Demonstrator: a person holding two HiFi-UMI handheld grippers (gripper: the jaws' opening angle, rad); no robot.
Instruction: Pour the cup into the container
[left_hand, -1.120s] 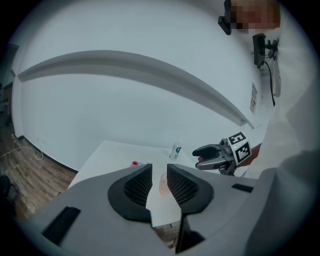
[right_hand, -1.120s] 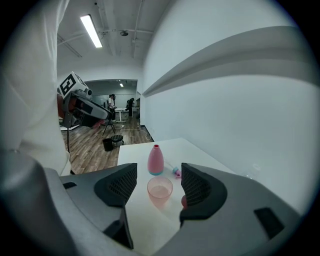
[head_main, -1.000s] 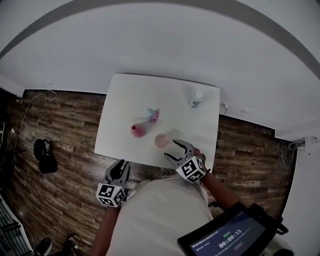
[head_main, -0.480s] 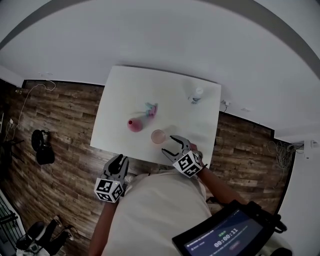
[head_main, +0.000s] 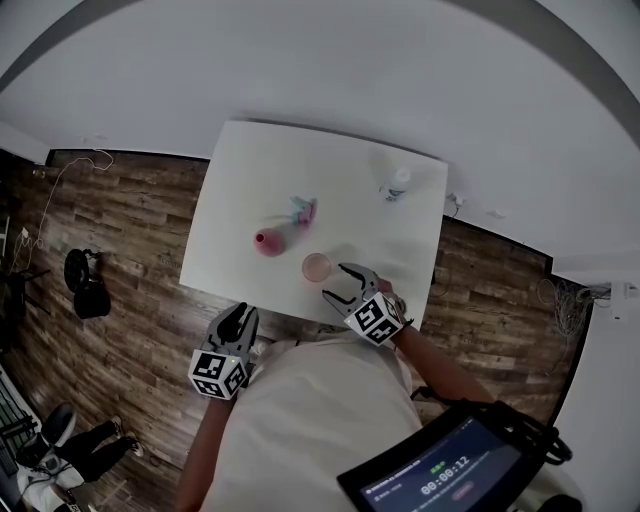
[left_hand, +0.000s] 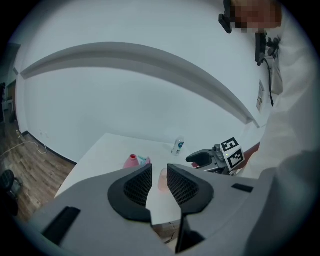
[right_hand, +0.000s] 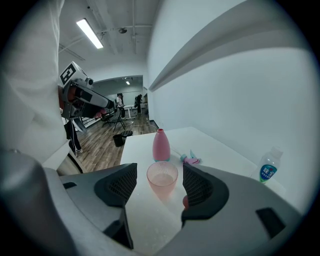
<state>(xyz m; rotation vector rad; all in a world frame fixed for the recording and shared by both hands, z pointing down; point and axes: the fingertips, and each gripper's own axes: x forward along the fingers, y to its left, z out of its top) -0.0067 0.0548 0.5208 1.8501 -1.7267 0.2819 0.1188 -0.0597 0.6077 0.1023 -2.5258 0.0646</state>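
Right tool (head_main: 338, 283), released and empty, faces the translucent pink plastic cup (head_main: 316, 266) near the white bench (head_main: 250, 180) front edge; left tool (head_main: 238, 318), released, hangs off-bench.

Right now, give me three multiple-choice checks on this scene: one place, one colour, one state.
1. Where is the translucent pink plastic cup?
A. On the white table, just ahead of the right hand-held gripper
B. On a shelf
C. On a chair

2. What colour is the narrow-necked, bottle-shaped container?
A. Green
B. Pink
C. Black

3. How do the right hand-held gripper's jaws stand?
A. Shut on the cup
B. Shut and empty
C. Apart, not touching the cup

Answers:
1 A: the cup stands on the table in front of the jaws.
2 B: the container is pink all over.
3 C: a gap shows on each side of the cup.
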